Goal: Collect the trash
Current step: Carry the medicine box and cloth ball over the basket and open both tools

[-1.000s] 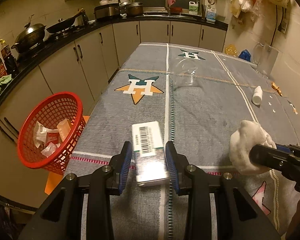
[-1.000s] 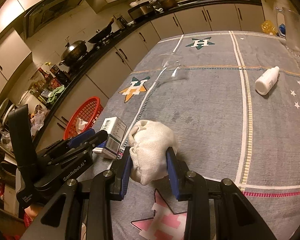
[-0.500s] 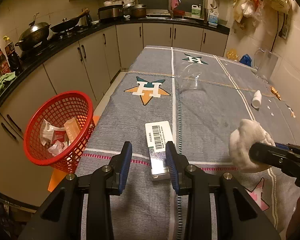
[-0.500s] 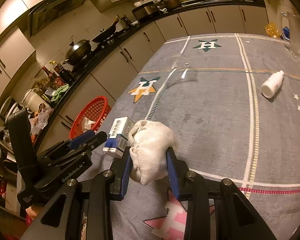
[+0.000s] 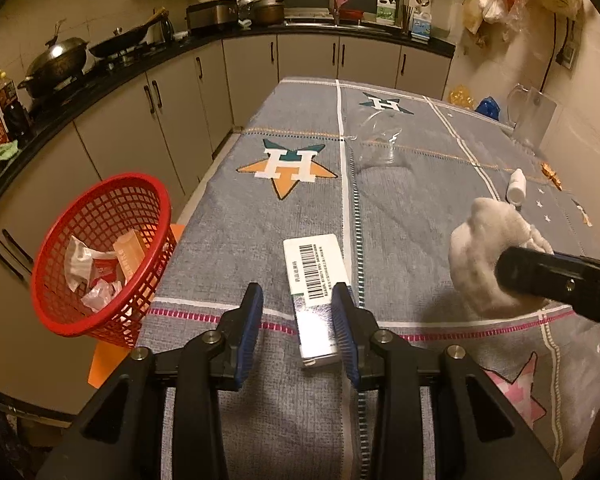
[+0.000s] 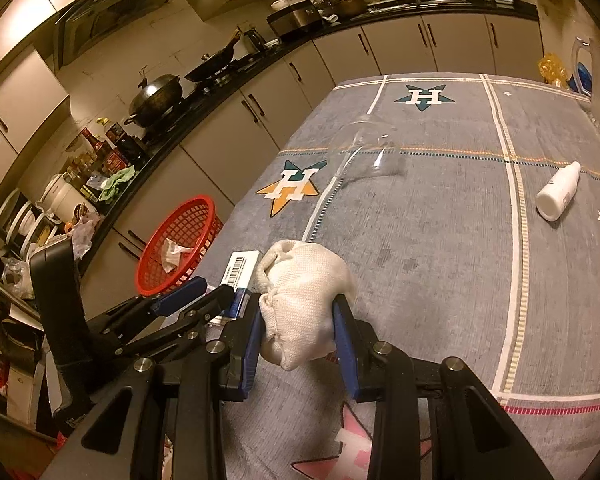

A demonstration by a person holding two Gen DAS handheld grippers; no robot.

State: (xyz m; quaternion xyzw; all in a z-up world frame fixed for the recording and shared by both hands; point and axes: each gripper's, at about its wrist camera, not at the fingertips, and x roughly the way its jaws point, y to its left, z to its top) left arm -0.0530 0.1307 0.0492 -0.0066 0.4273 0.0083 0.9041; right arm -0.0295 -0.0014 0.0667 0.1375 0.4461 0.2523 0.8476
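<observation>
Left wrist view: the left gripper point(image 5: 298, 312) hangs over the near edge of a table point(image 5: 420, 208) covered in a grey cloth printed with stars. A white box point(image 5: 314, 280) with a barcode lies flat on the cloth, its near end reaching between the blue pads. The jaws are opening, and only the right pad sits against the box while the left pad stands clear of it. A second ago the box lay squarely between closer-set pads; now it has slid toward the right pad and the gap on the left is wider. A red basket point(image 5: 100, 256) stands beside the table's left edge, below cloth level, with crumpled wrappers inside. On the right, the right gripper point(image 6: 296, 320) is clamped on a balled-up white rag point(image 6: 304, 300), held just above the cloth, as it was a second ago, with the same grip. Right wrist view: the rag bulges out between the blue pads, and the box point(image 6: 242, 270) shows just left of it, near the left gripper point(image 6: 204, 292). Farther up the table a clear glass point(image 6: 366, 152) lies on its side, and a small white bottle point(image 6: 558, 196) lies well to the right.
</observation>
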